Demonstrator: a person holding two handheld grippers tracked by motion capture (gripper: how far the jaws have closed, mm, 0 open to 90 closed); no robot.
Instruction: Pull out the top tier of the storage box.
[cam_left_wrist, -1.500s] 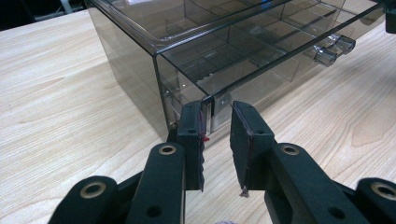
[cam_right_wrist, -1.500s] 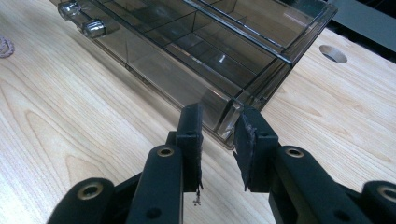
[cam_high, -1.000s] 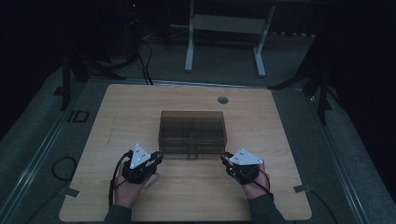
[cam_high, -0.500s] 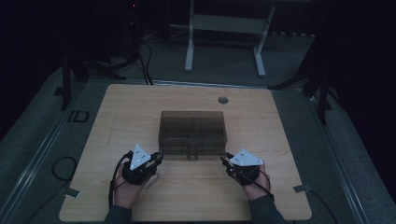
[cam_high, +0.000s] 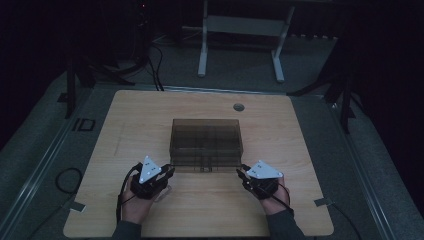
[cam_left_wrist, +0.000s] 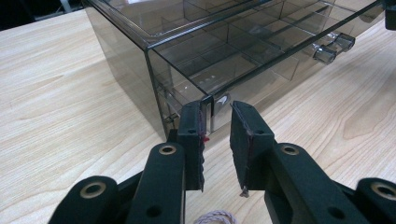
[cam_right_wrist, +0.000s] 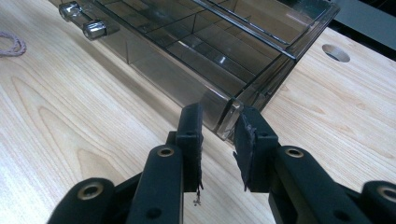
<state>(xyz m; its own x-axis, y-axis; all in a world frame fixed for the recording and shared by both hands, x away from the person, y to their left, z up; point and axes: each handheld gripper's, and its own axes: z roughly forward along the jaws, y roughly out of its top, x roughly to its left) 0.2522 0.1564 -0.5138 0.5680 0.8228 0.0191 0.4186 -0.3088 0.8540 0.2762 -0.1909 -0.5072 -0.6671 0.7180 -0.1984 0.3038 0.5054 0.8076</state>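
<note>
Drawers in the smoked clear organizer box (cam_high: 206, 145) sat closed, the box itself resting mid-table (cam_high: 150, 115), just short of the round cable hole (cam_high: 238, 107) beyond it. At the box's near left corner the left gripper (cam_high: 167, 173) had come up level with the front edge; seen from the left gripper view, its jaws stood narrow, one to each side of that corner's vertical edge (cam_left_wrist: 208, 109), and a gap showed on the side of the one pad, so I could not tell whether they pinched it. The right gripper (cam_high: 242, 172) mirrored this at the box's near right corner, its jaws likewise narrow and straddling the corner edge (cam_right_wrist: 231, 116), contact again uncertain. Two small chrome knobs (cam_right_wrist: 84, 21) on the box's front, between the grippers, were untouched.

Judging by this, the approach and lining-up at both corners looked done. Clamping firmly, then lifting or shifting the box with both hands together, appeared left to do; the box showed no tilt or lift.
</note>
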